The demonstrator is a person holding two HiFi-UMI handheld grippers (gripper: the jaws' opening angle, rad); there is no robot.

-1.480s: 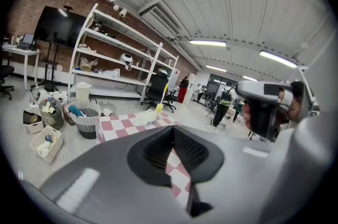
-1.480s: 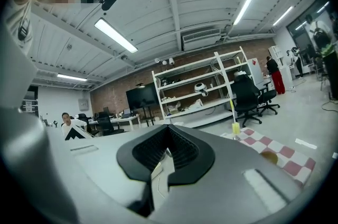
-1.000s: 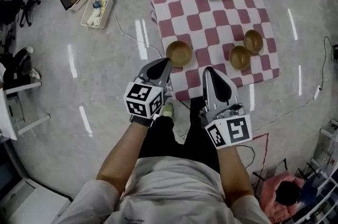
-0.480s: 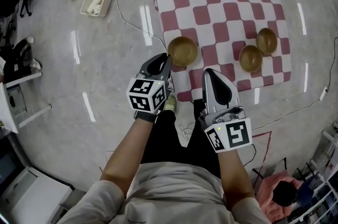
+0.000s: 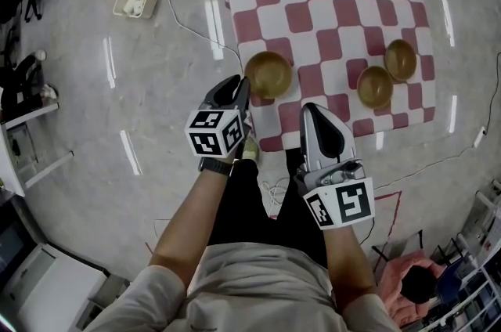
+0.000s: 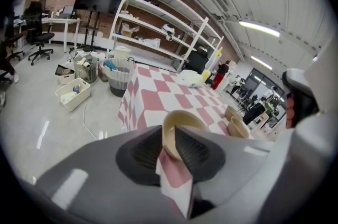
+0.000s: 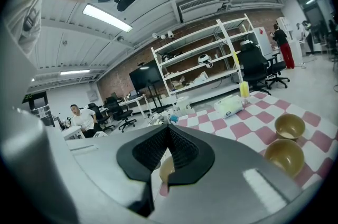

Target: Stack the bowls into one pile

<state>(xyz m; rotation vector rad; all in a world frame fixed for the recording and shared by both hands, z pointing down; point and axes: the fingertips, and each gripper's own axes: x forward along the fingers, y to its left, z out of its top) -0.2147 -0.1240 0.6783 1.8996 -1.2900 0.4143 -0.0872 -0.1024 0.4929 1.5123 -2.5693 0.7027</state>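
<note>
- Left gripper: one. It has moved up beside the near bowl at the cloth's left edge. Jaws slightly parted, holding nothing; a pickup looks close.
- Right gripper: one. Jaws pressed together, empty.
- Bowls: three, unstacked. The other two sit near the right edge.

Brown bowl upright near left edge of checked cloth, second bowl beside third bowl at right, perhaps touching.

Bright, even overhead light from white ceiling strip lamps. Glare streaks on glossy grey floor. Gripper views bulge, dark-cornered.
</note>
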